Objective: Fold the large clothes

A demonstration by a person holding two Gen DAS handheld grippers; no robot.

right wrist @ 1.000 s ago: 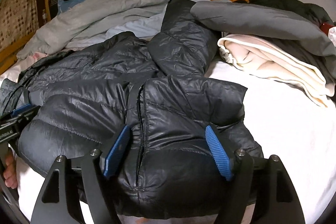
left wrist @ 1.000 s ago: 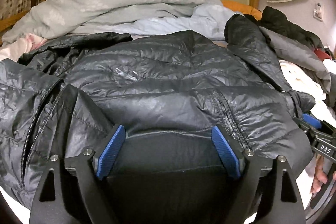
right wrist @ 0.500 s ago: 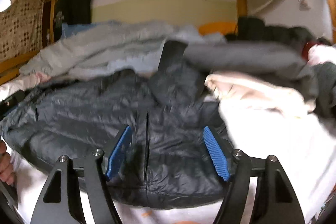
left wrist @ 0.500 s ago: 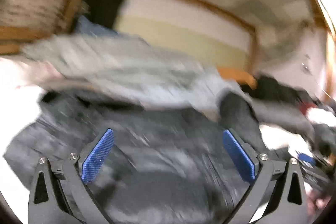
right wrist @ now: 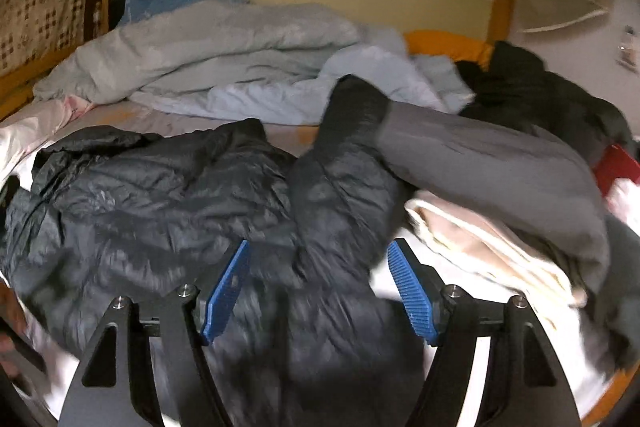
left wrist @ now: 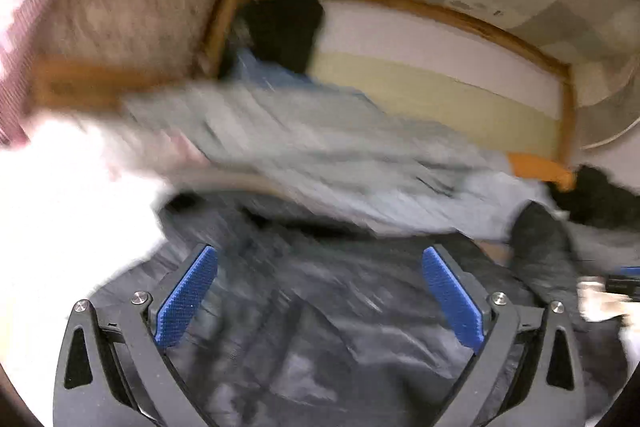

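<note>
A black puffer jacket [right wrist: 168,203] lies spread on the white bed, one sleeve [right wrist: 348,131] reaching toward the back. It also shows, blurred, in the left wrist view [left wrist: 332,311]. My left gripper [left wrist: 320,295] is open and empty above the jacket. My right gripper [right wrist: 320,291] is open and empty above the jacket's right part, near the sleeve.
A grey-blue duvet [right wrist: 208,55] is heaped at the back. A grey garment [right wrist: 492,155] and a cream folded cloth [right wrist: 492,247] lie at the right, with dark clothes [right wrist: 536,87] behind. A wooden bed frame [left wrist: 80,83] runs at the left.
Both grippers let go of the jacket's hem and lifted, tilting upward. The left gripper opened wider and swung left. The folded-up hem has fallen flat again.
</note>
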